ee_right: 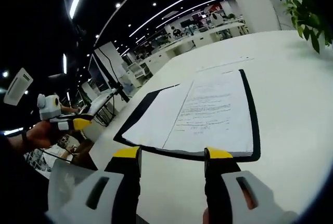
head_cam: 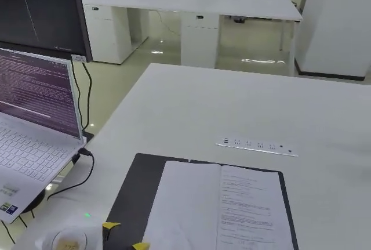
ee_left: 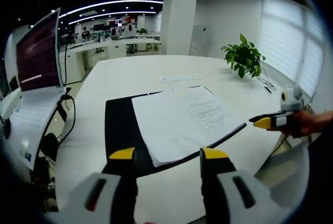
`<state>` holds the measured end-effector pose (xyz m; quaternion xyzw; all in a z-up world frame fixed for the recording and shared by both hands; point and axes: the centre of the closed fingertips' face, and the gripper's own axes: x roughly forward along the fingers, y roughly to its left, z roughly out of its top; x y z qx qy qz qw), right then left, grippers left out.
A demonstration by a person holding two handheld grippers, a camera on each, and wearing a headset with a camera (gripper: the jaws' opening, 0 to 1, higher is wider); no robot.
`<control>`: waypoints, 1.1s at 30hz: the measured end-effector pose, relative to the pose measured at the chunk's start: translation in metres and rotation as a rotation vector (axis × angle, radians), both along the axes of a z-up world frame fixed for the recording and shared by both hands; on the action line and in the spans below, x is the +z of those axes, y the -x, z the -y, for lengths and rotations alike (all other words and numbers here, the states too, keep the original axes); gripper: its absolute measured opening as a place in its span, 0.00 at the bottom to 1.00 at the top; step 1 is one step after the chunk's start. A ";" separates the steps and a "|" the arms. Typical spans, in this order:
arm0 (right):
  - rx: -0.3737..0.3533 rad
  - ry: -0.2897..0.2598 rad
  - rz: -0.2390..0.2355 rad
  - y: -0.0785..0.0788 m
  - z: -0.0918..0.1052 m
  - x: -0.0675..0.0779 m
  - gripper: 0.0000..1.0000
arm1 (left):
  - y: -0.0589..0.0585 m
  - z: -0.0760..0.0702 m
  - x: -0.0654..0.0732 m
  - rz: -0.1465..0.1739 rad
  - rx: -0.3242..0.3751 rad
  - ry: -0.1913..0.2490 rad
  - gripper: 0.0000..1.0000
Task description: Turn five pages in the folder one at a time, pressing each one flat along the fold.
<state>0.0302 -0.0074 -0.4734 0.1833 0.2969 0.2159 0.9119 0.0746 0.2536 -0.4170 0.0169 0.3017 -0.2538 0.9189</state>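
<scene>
So the folder [head_cam: 130, 192] is lying open on the table [head_cam: 232, 105], right in front of the person, at 6 in the head view. The fold [head_cam: 219, 203] is the long axis and runs straight away, 6 to 12. The blank page [head_cam: 182, 203] sits on its 9 side and the printed page [head_cam: 252, 209] on its 3 side.

Left gripper [ee_left: 168, 154]: jaws spread wide, nothing between them, held off the paper. From its own view the folder is dead ahead at 12, and the near corner of the blank page lines up with the gap between the jaws, a bit further on.

Right gripper [ee_right: 173, 153]: also spread and empty. The folder's near edge is just past its tips at 12, and the fold angles off toward 1. The printed page is the part straight ahead of it.

My read is that no page is being lifted yet. If the next sheet to go over is the printed one, its loose edge is at 3, so the right gripper is the closer one to pick it up. The left one is already on the blank side, where it can press along the fold.
</scene>
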 end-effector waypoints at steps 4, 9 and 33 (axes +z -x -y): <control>0.021 0.022 0.005 0.007 0.001 0.003 0.53 | 0.005 -0.004 0.007 0.015 0.004 0.003 0.52; 0.036 0.048 0.008 0.013 0.007 0.004 0.56 | 0.011 -0.007 0.008 0.016 0.017 0.011 0.56; 0.057 0.078 0.008 0.020 0.031 0.007 0.66 | 0.010 0.026 -0.008 -0.010 -0.061 -0.008 0.69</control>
